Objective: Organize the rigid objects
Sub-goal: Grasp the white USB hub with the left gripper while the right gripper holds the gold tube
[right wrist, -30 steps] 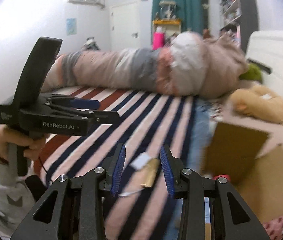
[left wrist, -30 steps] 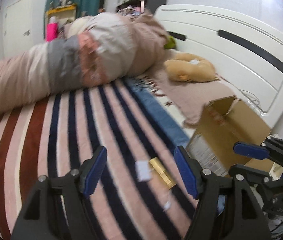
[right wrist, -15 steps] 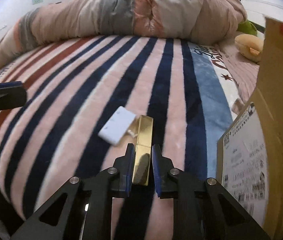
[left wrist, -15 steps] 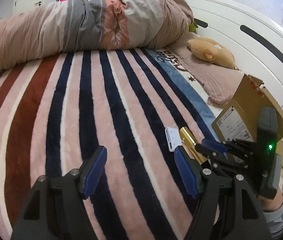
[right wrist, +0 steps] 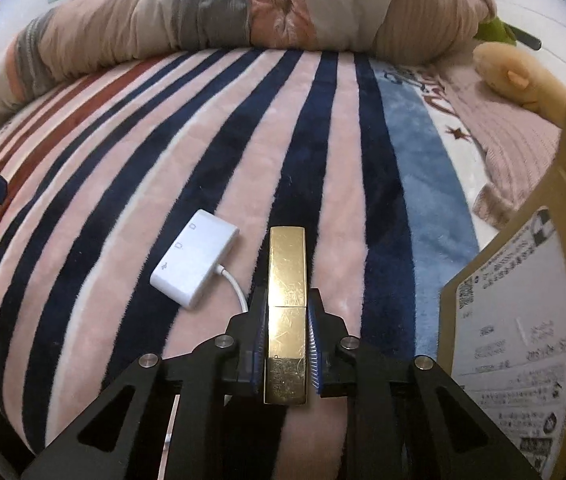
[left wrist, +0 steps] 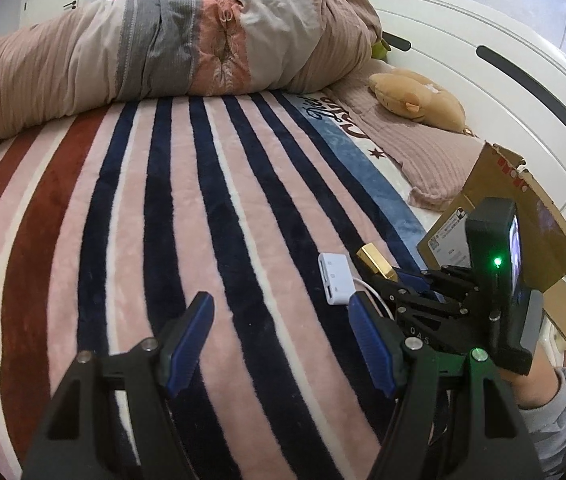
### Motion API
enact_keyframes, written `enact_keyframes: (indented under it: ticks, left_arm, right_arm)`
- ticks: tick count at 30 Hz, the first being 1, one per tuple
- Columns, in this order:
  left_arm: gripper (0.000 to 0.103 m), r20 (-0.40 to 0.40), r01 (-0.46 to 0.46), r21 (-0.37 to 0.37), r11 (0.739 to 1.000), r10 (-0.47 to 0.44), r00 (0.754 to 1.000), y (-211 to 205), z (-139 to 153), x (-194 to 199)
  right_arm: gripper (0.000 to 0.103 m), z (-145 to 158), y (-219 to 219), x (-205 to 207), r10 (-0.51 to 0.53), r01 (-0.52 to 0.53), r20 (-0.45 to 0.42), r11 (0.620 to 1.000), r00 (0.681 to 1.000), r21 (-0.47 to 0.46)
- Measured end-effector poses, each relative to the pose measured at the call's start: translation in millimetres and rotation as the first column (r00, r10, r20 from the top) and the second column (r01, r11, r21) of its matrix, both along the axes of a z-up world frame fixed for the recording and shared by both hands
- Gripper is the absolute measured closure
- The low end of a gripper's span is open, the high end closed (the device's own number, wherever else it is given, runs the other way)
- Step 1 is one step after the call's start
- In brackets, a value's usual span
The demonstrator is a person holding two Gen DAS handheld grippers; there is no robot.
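My right gripper (right wrist: 286, 332) squeezes the gold bar (right wrist: 287, 280) on the striped bed (right wrist: 123, 184). The white adapter (right wrist: 197, 256) lies at its 10 o'clock. My left gripper (left wrist: 283, 340) is wide open, holding nothing.

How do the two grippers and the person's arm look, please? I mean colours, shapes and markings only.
Both are black frames with triangular cut-outs, silver screws and blue ribbed finger pads. The left gripper shows this build plainly, as does the right gripper. Seen from the left wrist view, the right one carries an upright black block with a lit screen, a green light and the letters "OAS". The right hand wears a grey sleeve.
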State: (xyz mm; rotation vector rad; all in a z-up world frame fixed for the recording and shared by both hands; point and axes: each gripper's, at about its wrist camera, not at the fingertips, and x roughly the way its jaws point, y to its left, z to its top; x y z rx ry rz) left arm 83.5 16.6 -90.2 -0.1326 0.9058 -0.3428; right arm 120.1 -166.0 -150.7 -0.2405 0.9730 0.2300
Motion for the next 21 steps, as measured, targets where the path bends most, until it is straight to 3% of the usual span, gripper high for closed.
enact_keyframes:
  ticks: [11, 14, 17, 21]
  left_arm:
    - [0.036, 0.083, 0.044, -0.089, 0.995, -0.036, 0.996, -2.7, 44.4, -14.6]
    - [0.036, 0.102, 0.036, -0.060, 0.998, -0.030, 0.994, -10.0, 53.2, -18.2]
    - [0.036, 0.081, 0.045, -0.056, 0.997, -0.040, 0.996, -15.7, 44.6, -14.5]
    - [0.039, 0.010, 0.059, -0.051, 0.997, -0.058, 0.998, -32.6, 11.1, -0.3]
  right_arm:
    - [0.090, 70.6, 25.8, -44.9, 0.175, -0.194, 0.135, 0.971, 0.975, 0.141]
    - [0.090, 94.2, 24.4, -59.4, 0.180, -0.209, 0.188, 0.966, 0.966, 0.151]
    - [0.090, 122.3, 14.3, -75.6, 0.174, -0.219, 0.261, 0.963, 0.950, 0.155]
    - [0.090, 153.6, -8.1, -85.5, 0.149, -0.211, 0.322, 0.963, 0.935, 0.169]
